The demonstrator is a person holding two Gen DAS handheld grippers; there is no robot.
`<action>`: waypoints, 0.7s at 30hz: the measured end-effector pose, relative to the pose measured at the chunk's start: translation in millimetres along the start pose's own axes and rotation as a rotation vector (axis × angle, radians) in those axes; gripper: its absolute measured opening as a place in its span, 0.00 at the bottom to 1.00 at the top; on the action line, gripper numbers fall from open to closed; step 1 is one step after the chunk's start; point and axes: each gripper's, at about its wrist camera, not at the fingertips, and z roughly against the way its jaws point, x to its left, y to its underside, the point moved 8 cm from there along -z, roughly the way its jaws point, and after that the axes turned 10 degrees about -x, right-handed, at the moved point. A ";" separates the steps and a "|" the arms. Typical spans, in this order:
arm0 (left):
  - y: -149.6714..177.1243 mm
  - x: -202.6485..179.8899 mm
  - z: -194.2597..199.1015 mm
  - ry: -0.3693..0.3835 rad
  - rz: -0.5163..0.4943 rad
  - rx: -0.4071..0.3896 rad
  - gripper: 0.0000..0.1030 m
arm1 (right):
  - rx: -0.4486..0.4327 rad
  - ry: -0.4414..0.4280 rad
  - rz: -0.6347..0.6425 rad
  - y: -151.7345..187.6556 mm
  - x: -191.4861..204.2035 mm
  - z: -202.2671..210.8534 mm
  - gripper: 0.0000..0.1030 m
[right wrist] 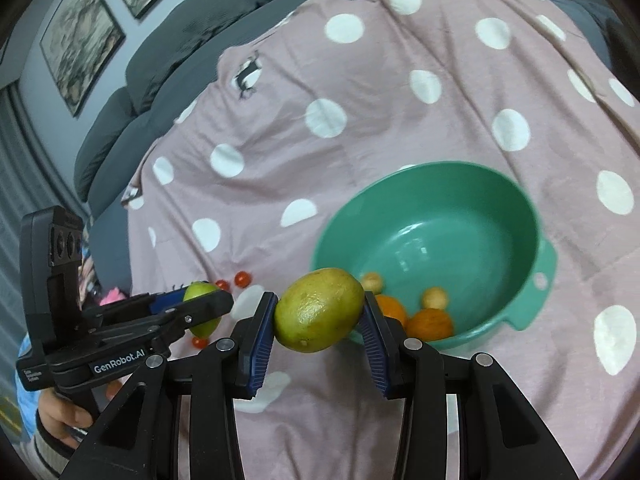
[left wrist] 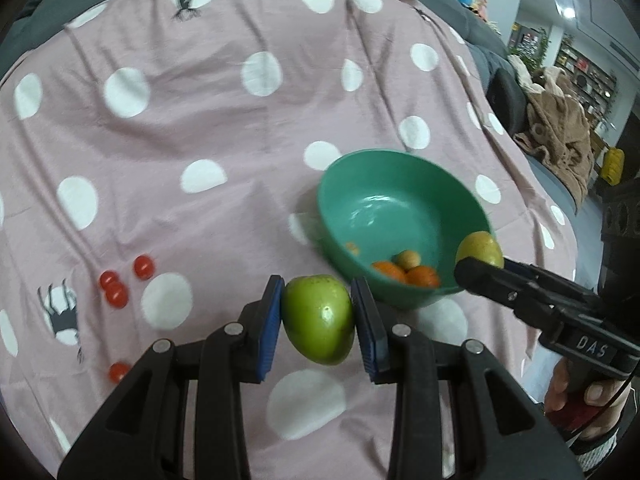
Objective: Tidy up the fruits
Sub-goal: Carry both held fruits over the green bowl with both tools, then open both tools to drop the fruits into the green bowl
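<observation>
Pink polka-dot sheet point(left wrist: 200, 128) covers the whole work area, grey sofa point(right wrist: 120, 120) behind its far edge.

Green bowl point(right wrist: 432, 240) sits on the sheet to my right of centre, handle tab on its right side. Inside, at the near wall: two oranges point(right wrist: 430, 322) and two small pale round fruits point(right wrist: 435, 298).

My right gripper point(right wrist: 320, 316) has its jaws clamped on a yellow-green mango point(right wrist: 319, 309), held just at the bowl's near-left rim.

My left gripper point(left wrist: 316, 316) has its jaws closed on a green fruit point(left wrist: 318, 318), held above the sheet just left of the bowl.

Cherry tomatoes point(left wrist: 116, 290) lie loose on the sheet at the left, three clustered, one apart nearer me.
</observation>
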 end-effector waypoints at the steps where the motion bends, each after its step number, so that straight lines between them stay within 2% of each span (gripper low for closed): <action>1: -3.4 -4.9 -3.7 0.010 -0.007 -0.002 0.33 | -0.005 0.009 -0.004 -1.4 -5.2 1.3 0.42; 10: -17.7 -42.2 -39.2 0.064 -0.063 0.019 0.33 | -0.030 0.069 -0.015 -9.2 -36.6 5.7 0.42; 21: -10.9 -63.5 -68.9 0.088 -0.104 0.071 0.33 | -0.034 0.110 -0.014 -11.9 -58.5 2.5 0.42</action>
